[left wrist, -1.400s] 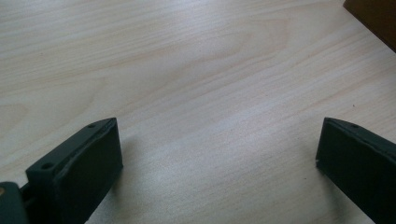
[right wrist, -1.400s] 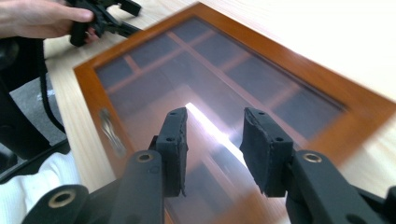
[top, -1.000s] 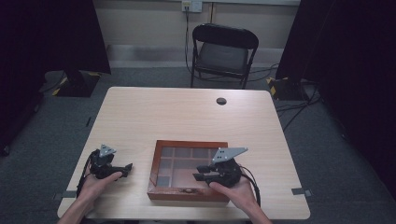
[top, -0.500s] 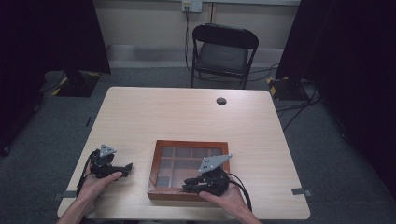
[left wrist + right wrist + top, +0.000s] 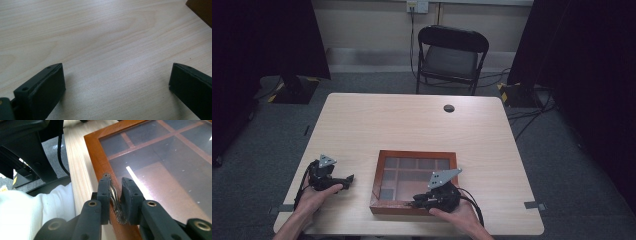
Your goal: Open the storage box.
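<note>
R gripper point(image 5: 115, 195) fingers closed on metal handle point(image 5: 113, 193) at box point(image 5: 414, 181) near edge; lid apparently not yet lifted. L gripper point(image 5: 115, 92) fingers wide apart, holding nothing, over bare tabletop point(image 5: 412, 125).

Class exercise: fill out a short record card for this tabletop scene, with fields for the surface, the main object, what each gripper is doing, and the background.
Surface: light wooden table
Main object: wooden box with a glass-paned lid, closed, near the person's edge
Right gripper: jaws closed on the metal latch at the lid's front rim
Left gripper: jaws wide apart, nothing between them, on the table left of the box
Background: black folding chair beyond the far edge
</note>
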A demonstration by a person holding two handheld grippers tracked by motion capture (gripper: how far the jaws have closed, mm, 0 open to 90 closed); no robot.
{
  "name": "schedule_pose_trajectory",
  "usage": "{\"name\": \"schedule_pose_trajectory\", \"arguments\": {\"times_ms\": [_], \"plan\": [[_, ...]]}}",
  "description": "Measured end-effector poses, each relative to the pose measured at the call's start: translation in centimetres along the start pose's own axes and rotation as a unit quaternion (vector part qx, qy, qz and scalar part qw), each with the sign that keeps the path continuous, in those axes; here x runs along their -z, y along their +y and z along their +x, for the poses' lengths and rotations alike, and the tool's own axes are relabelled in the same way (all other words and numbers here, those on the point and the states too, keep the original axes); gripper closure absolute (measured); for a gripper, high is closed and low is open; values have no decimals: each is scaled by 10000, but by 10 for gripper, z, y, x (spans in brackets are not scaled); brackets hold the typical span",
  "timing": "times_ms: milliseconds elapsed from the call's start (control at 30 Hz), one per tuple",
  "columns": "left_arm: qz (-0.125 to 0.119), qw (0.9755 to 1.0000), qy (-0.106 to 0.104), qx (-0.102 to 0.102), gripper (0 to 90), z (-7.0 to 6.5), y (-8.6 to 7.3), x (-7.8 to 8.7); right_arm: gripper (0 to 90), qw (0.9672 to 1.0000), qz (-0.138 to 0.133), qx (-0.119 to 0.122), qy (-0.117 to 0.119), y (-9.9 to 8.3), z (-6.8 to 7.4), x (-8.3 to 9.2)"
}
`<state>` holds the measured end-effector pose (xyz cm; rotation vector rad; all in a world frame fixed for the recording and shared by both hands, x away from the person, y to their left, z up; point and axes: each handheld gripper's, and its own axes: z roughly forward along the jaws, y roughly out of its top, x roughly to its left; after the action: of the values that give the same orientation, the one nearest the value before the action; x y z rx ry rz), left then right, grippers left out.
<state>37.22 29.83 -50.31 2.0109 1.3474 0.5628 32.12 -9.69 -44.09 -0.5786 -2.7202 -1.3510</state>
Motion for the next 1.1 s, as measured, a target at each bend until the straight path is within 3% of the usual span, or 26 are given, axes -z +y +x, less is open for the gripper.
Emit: {"name": "schedule_pose_trajectory", "arguments": {"times_ms": [200,400,567,633,1100], "plan": [[102,9999,-20,8,4,0,1,2,808,10000,-36,32,16,-2,2,-1],[113,9998,-4,140,67,1,2,5,817,10000,-47,65,36,-2,1,-1],[64,9998,-174,94,157,0,3,7,820,9999,5,117,24,0,1,0],[69,9995,-281,83,156,-1,4,8,821,9999,26,131,30,0,1,1],[-79,9986,-513,65,175,-5,8,13,823,9999,-57,125,89,6,0,7]]}}
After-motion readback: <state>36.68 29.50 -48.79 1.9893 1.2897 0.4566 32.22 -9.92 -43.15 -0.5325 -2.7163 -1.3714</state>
